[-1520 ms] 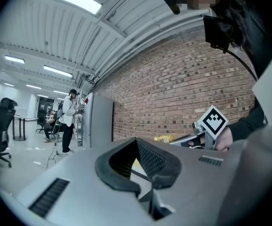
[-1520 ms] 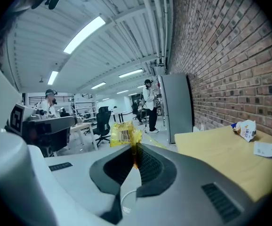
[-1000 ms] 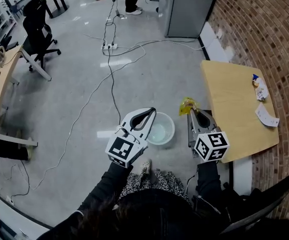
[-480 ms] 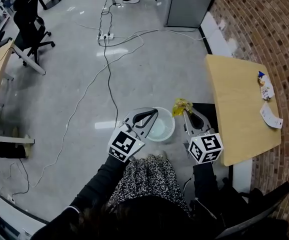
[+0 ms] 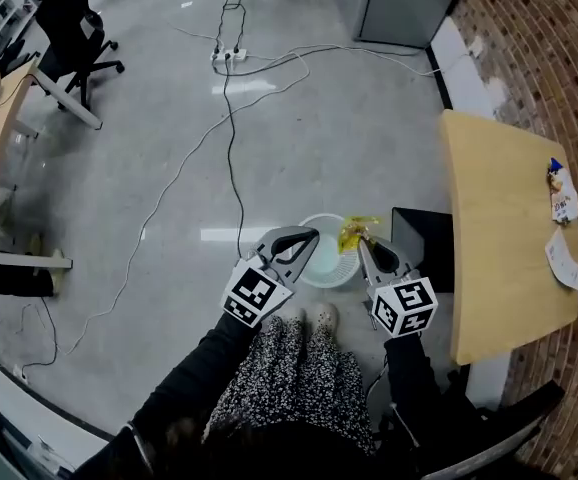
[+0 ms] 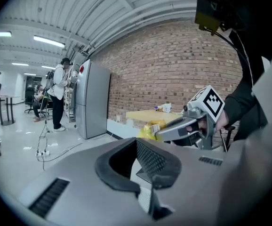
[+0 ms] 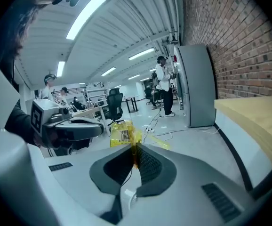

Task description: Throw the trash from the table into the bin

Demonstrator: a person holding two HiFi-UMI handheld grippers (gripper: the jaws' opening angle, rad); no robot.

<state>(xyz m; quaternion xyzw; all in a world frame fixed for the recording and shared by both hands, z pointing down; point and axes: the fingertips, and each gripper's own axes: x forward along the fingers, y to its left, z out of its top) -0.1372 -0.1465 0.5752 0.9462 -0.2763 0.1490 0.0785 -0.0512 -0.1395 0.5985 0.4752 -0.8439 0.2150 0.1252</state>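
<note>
Pinching the yellow wrapper by one edge, your right tongs are clamped on something that looks light, limp and slippery. It may flutter toward the bin below their tips. Your left tongs are together, empty.

Worktop: light wood, standing against the brick wall on the right.
On the worktop: a small snack packet and a white paper slip are lying apart, both near the wall-side edge.
Floor: grey and glossy, reflecting the ceiling lights.
On the floor: a round white bin is sitting near the worktop; a black cable is trailing from a white power strip; an office chair and a grey cabinet are standing farther off.
</note>
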